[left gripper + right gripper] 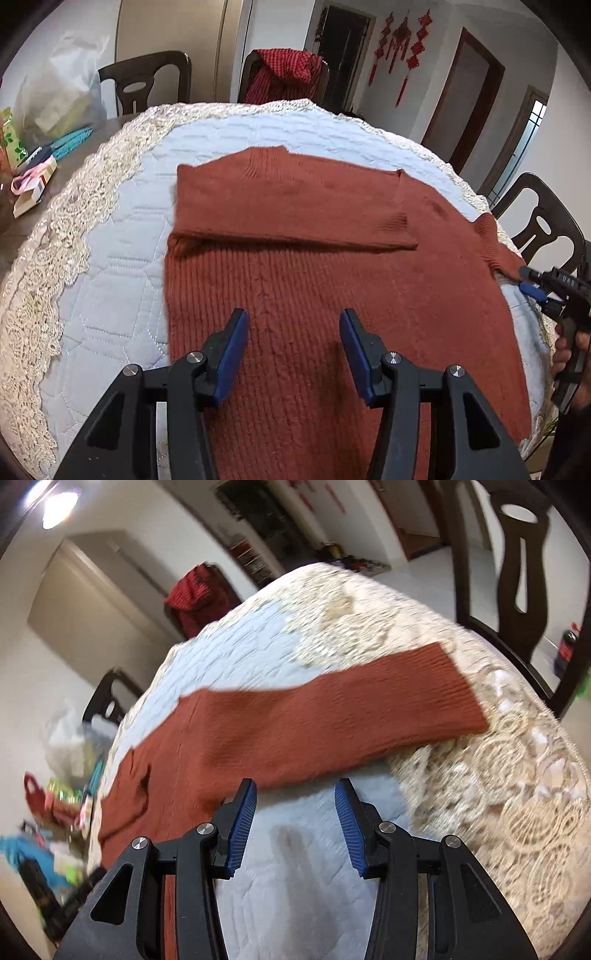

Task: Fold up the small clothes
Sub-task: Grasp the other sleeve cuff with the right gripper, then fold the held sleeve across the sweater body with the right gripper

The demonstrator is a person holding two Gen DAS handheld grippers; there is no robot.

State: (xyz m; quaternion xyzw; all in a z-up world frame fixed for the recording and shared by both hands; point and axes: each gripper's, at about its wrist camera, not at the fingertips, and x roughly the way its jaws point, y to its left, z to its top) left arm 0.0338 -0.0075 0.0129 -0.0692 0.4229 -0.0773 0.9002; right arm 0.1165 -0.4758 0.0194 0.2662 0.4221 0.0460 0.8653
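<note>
A rust-red knit sweater [295,280] lies flat on a pale blue quilted cover [110,280]. One sleeve [295,206] is folded across the chest. The other sleeve [351,716] stretches out over the lace border, its cuff [454,686] near the table edge. My left gripper [293,350] is open above the sweater's body, holding nothing. My right gripper [295,812] is open, just short of the outstretched sleeve, over the quilted cover. The right gripper also shows at the right edge of the left wrist view [532,282], by the sleeve cuff.
A cream lace border [44,295] rims the table. Dark chairs [147,81] stand around it; one holds a red checked garment [284,74]. Another chair [517,572] stands close beyond the cuff. Boxes and bags [33,173] clutter the far left.
</note>
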